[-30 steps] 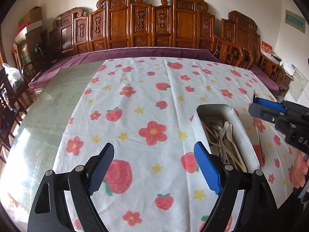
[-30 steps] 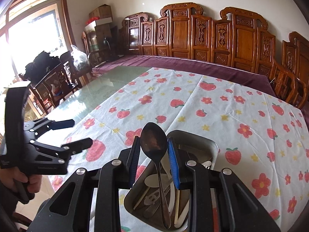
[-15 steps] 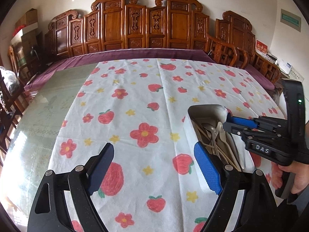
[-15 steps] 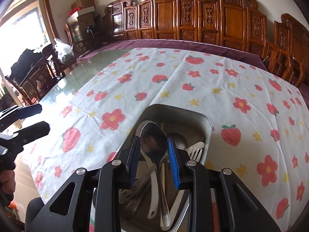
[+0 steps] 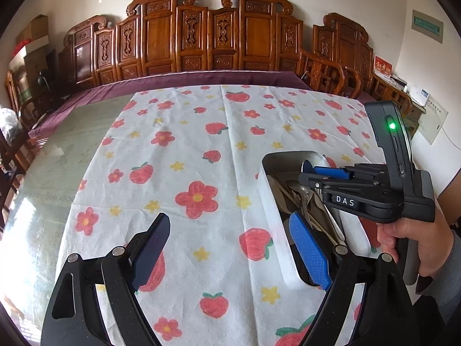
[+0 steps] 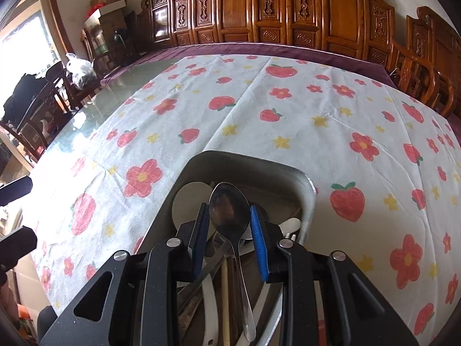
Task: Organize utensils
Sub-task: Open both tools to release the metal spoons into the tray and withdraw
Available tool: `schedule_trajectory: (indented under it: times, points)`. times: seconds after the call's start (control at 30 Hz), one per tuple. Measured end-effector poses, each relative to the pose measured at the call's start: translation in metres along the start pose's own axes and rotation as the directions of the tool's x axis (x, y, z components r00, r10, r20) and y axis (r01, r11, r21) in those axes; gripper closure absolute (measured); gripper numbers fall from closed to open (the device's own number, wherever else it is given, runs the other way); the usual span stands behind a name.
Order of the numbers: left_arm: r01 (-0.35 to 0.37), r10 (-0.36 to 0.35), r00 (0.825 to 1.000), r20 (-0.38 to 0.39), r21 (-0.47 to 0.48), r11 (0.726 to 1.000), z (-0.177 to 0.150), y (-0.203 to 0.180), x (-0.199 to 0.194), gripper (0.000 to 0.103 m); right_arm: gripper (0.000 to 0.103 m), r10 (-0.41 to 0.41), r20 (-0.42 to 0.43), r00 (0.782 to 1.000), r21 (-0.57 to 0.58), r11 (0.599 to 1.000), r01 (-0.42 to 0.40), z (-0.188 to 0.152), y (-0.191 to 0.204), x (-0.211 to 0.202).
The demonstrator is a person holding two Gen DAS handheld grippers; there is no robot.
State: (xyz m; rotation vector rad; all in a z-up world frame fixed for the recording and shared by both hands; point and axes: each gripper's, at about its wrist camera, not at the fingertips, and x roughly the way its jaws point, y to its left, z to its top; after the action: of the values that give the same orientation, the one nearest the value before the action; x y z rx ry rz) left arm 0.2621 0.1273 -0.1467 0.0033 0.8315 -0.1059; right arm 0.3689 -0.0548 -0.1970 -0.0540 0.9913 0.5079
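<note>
The metal tray (image 6: 253, 164) is only partly readable: in the right wrist view its near end is cut off by the frame and by the right claw (image 6: 229, 225), and in the left wrist view its right wall sits behind the right claw (image 5: 322, 174) and the hand (image 5: 415, 236) holding it. The heap inside is hard to sort; a white ladle (image 6: 188, 201), a fork (image 6: 289, 229) and pale sticks (image 6: 226, 294) can be made out, the rest is a tangle.

The right claw is nearly closed around a steel spoon (image 6: 230, 213), whose bowl stands up between the 2 blue pads while its handle runs down toward the lens over the tray's contents. Whether the pads actually press on the spoon cannot be told.

The left claw (image 5: 230, 248) gapes wide with nothing in it, its right pad (image 5: 309, 253) overlapping the tray's near left rim in view.

The strawberry cloth (image 5: 201, 150) lies bare to the left and beyond the tray; bare glass tabletop (image 5: 63, 155) runs along its left edge, with carved wooden chairs (image 5: 201, 37) behind.
</note>
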Motion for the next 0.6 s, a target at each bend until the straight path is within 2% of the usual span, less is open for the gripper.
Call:
schedule_trajectory:
  times: [0.23,0.5,0.6]
  points:
    - [-0.006,0.006,1.000,-0.021,-0.009,1.000,-0.004,0.005,0.011,0.022,0.071,0.027,-0.025,0.999,-0.038,0.999,-0.028,0.000,0.018,0.012]
    - [-0.009,0.009,1.000,-0.026,-0.009,1.000,-0.006,0.007,0.014,0.021,0.070,0.008,-0.038,0.999,-0.046,0.999,-0.010,-0.002,0.012,0.017]
    - [-0.010,0.010,1.000,-0.029,-0.009,1.000,-0.006,0.006,0.015,0.022,0.065,0.003,-0.019,1.000,-0.038,0.999,-0.004,-0.003,0.008,0.009]
